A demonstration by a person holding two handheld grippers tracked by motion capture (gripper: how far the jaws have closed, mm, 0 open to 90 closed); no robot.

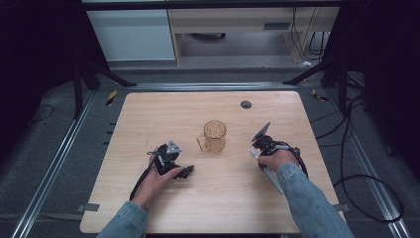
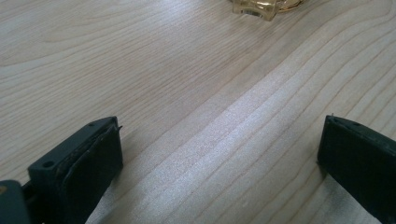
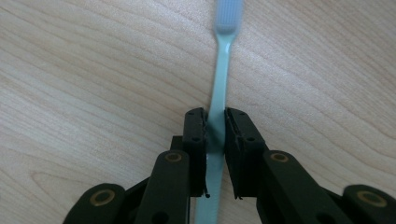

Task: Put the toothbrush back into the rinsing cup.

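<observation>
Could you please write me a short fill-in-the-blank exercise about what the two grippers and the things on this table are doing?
1. The right gripper is shut on the handle of a pale blue ____.
2. The amber glass mug stands on the ____ table.
3. The left gripper has its jaws ____, with bare wood between them.
4. In the high view, the mug stands ____ the two grippers.

Missing words: toothbrush; wooden; open; between

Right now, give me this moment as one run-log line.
right gripper: shut on toothbrush | left gripper: open, nothing between jaws | amber cup: upright on table
</observation>
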